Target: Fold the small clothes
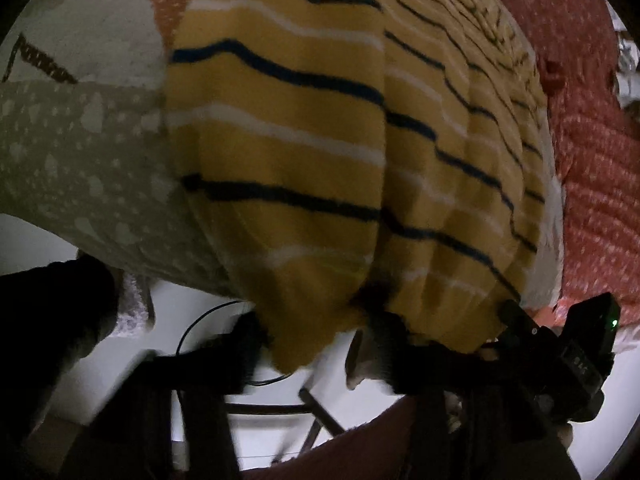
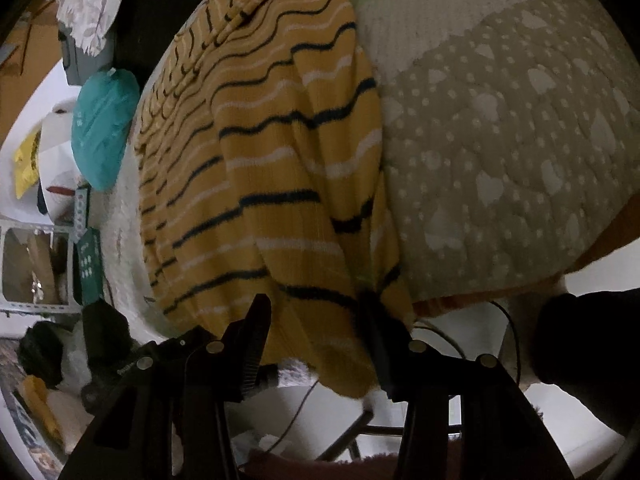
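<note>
A yellow knit garment with dark blue and white stripes lies on a grey quilt with pale blotches; it hangs over the quilt's near edge. My left gripper sits at the garment's bottom hem, its jaws apart with the hem between them. In the right wrist view the same garment fills the middle. My right gripper has its jaws wide apart around the hem, the right finger touching the cloth. The other gripper's dark body shows at the lower right of the left wrist view.
A red dotted cloth lies right of the garment. A teal bag, a flowered cloth and a metal rack stand at the left. A black cable and white floor lie below the quilt.
</note>
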`<state>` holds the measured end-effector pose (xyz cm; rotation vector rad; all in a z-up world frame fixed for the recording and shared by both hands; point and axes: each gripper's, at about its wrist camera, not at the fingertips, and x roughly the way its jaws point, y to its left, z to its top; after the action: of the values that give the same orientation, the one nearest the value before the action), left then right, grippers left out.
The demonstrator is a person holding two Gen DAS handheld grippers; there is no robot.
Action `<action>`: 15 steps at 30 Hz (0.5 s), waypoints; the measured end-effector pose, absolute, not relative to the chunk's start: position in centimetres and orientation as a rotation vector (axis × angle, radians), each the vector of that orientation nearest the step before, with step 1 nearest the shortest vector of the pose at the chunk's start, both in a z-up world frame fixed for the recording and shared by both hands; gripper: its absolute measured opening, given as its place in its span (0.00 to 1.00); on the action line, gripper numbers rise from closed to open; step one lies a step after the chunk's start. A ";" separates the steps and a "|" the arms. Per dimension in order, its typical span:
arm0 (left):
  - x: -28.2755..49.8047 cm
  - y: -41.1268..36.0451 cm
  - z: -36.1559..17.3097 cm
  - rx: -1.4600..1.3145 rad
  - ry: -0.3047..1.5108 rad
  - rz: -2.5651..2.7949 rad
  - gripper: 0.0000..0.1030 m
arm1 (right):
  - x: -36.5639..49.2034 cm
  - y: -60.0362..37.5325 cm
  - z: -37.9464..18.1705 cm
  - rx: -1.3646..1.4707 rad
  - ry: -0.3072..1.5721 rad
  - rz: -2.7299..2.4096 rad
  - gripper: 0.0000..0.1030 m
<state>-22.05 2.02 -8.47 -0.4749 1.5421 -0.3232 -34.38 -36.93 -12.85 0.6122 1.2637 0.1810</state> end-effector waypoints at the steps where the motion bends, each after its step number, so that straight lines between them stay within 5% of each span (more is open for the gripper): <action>1: -22.2 1.9 -8.3 -0.470 1.547 -0.331 0.09 | -34.5 -36.8 -13.0 0.599 1.270 0.176 0.49; 4: -22.5 2.3 -7.0 -0.471 1.512 -0.332 0.08 | -34.7 -36.5 -13.2 0.548 1.284 0.165 0.45; 6: -22.8 2.7 -6.0 -0.498 1.483 -0.340 0.08 | -34.6 -36.4 -12.5 0.516 1.263 0.174 0.17; 7: -23.0 2.9 -5.3 -0.520 1.465 -0.344 0.08 | -34.6 -36.5 -12.0 0.516 1.246 0.188 0.14; 15: -22.6 5.1 0.1 -0.645 1.307 -0.395 0.08 | -33.9 -36.6 -6.3 0.478 1.062 0.281 0.08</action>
<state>-22.55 5.10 0.09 -0.6448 1.3071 -0.3949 -33.94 -36.65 -6.26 0.4777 1.0616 0.2811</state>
